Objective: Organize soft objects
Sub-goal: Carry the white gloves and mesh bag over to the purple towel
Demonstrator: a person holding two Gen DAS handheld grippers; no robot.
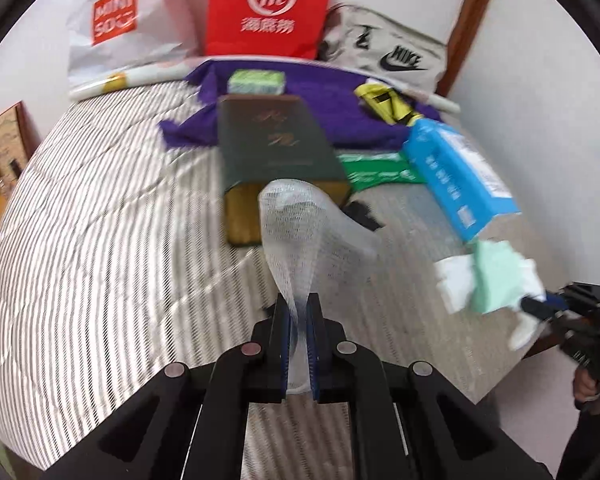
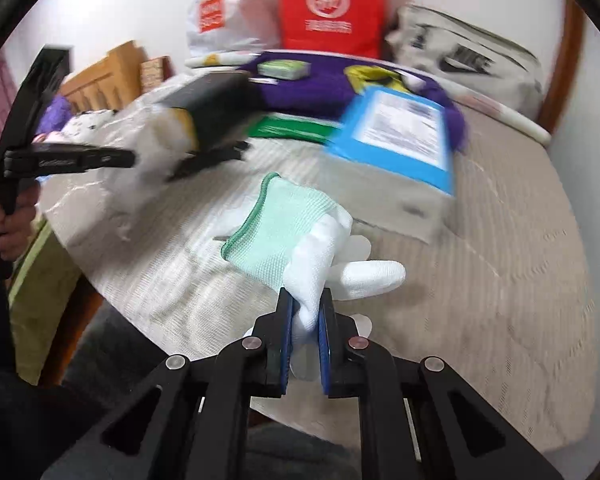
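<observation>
My left gripper (image 1: 298,304) is shut on a white mesh gauze cloth (image 1: 300,224), which stands up from between its blue pads above the striped bedcover (image 1: 100,220). In the right wrist view my right gripper (image 2: 306,300) is shut on the white finger end of a glove (image 2: 292,232) with a mint green cuff, lifted over the bed. From the left wrist view the same glove (image 1: 496,280) hangs at the far right. The left gripper (image 2: 112,158) shows blurred at the left of the right wrist view, held by a hand (image 2: 12,220).
On the bed lie a dark green box (image 1: 272,144), a blue box (image 1: 456,176), a green packet (image 1: 376,170), and a purple cloth (image 1: 332,96) with a small green box (image 1: 256,80). A red bag (image 1: 268,4), a white bag (image 1: 120,20) and a grey bag (image 1: 388,52) line the wall.
</observation>
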